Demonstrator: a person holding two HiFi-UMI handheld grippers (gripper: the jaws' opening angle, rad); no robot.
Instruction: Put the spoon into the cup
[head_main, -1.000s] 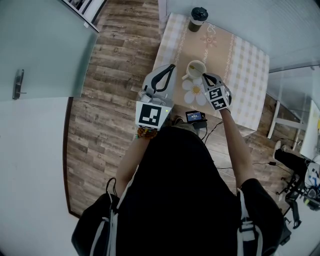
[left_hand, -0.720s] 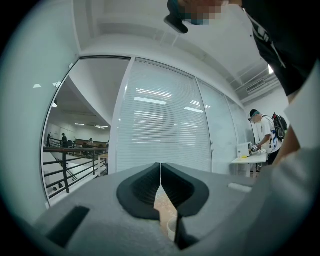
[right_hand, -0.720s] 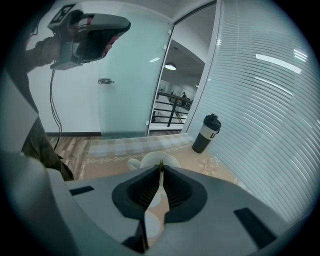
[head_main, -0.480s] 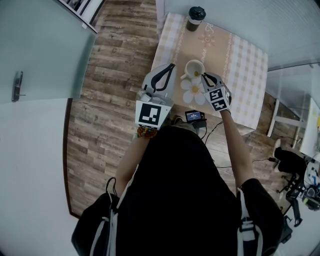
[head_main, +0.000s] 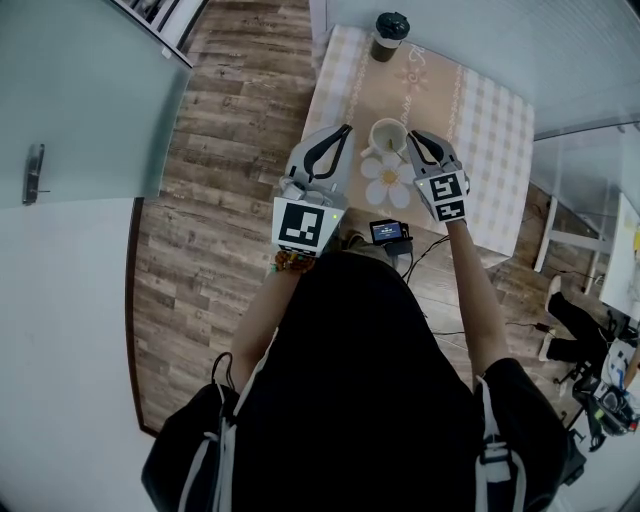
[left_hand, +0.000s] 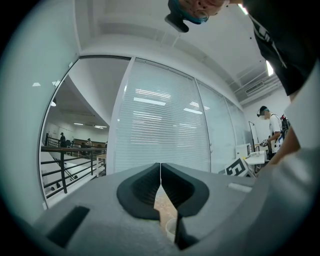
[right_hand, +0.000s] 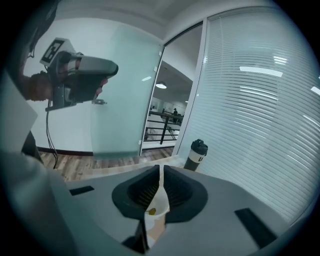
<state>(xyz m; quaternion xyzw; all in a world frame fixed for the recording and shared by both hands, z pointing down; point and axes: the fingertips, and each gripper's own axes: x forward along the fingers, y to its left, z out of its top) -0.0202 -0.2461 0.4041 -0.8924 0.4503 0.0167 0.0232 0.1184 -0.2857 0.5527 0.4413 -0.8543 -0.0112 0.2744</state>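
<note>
A white cup (head_main: 388, 136) stands at the top of a flower-shaped coaster (head_main: 386, 181) on the checked table (head_main: 500, 130). Something small and yellowish lies inside the cup (right_hand: 153, 212); I cannot make out the spoon as such. My right gripper (head_main: 416, 140) sits just right of the cup's rim. Its jaws are all but together, with only a thin slit between them and nothing gripped. My left gripper (head_main: 344, 134) hovers left of the cup over the table's edge, shut and empty. Through its jaws a bit of the cup (left_hand: 171, 228) shows below.
A dark lidded tumbler (head_main: 390, 34) stands at the table's far end and shows again as a tumbler (right_hand: 196, 154) ahead of the right gripper. A small black device (head_main: 389, 233) hangs near my chest. Wooden floor lies to the left, beyond it a glass door (head_main: 80, 110).
My right gripper has drawn back to the right, from over the cup's rim to beside the cup. The left gripper has barely moved.
</note>
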